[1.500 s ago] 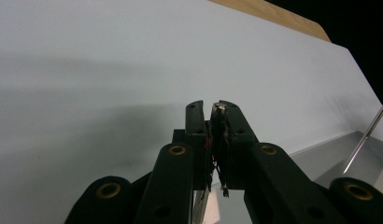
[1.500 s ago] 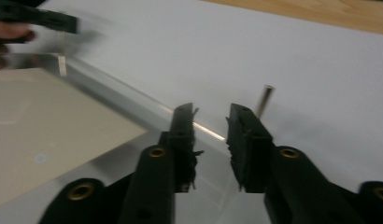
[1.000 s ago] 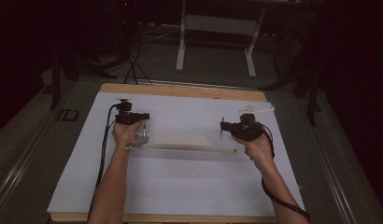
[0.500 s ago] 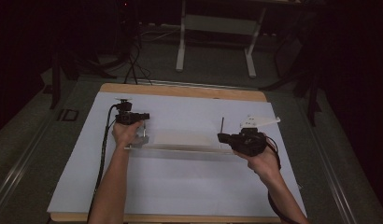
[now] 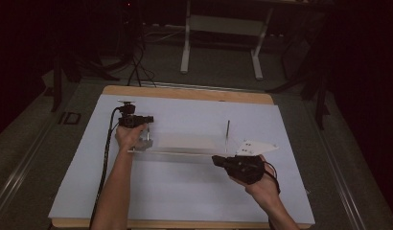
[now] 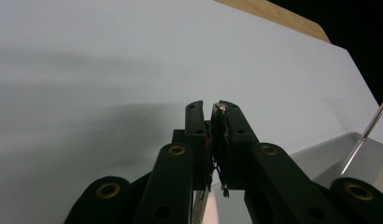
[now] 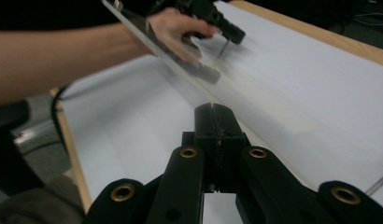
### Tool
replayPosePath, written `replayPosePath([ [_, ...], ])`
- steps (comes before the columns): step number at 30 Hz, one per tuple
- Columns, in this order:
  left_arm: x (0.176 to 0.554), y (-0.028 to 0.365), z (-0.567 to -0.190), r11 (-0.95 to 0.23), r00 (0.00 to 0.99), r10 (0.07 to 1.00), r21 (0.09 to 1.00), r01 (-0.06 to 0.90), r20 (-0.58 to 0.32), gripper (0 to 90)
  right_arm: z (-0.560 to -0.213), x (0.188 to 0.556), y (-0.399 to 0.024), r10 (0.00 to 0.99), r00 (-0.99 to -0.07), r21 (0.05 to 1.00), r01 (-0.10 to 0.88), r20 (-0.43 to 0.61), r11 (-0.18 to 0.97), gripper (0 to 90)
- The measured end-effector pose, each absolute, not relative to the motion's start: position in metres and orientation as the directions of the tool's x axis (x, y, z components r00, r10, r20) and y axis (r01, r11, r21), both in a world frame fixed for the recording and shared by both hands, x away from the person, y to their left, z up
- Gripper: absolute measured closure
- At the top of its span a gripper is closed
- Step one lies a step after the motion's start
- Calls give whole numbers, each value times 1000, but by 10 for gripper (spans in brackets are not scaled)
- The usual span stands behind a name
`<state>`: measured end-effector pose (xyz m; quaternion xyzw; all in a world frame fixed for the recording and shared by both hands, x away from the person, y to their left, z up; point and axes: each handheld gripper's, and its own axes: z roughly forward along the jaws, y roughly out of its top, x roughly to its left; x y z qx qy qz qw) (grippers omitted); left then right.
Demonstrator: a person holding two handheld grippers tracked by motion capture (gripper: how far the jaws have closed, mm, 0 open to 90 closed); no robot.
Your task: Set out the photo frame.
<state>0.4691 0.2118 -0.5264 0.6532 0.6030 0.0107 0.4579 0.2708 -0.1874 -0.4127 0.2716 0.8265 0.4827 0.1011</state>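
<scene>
Nearest to us, our right forearm comes up from the bottom edge of the high view, angled inward, the wrist bent so the right gripper (image 5: 218,160) points left across the white table cover (image 5: 185,201). Its grey three-cornered plate lies on top, tipped toward the far right. In the right gripper view the two black jaws are pressed together, and we see nothing between them; they point along the near edge of the clear acrylic sheet (image 5: 185,143), just beside it, and we cannot tell whether they touch it.

The sheet lies flat on the cover in the middle of the table, between our two hands. A thin metal pin (image 5: 227,134) stands upright near its right end.

Farther off, our left forearm runs nearly straight up the table, the hand wrapped over the left gripper (image 5: 147,140) at the sheet's left end, its cable trailing back along the arm. In the left gripper view its jaws are drawn close on the sheet's edge, pinching it.
</scene>
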Motion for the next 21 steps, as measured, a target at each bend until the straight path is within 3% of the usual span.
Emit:
replayPosePath([
  [8, 470, 213, -527, 153, 270, 791, 604, 782, -549, 834, -433, 266, -164, 603, -797, 852, 303, -19, 428, 900],
  [21, 469, 215, -528, 150, 284, 778, 605, 782, -560, 829, -437, 272, -154, 645, -764, 877, 306, -5, 370, 900],
])
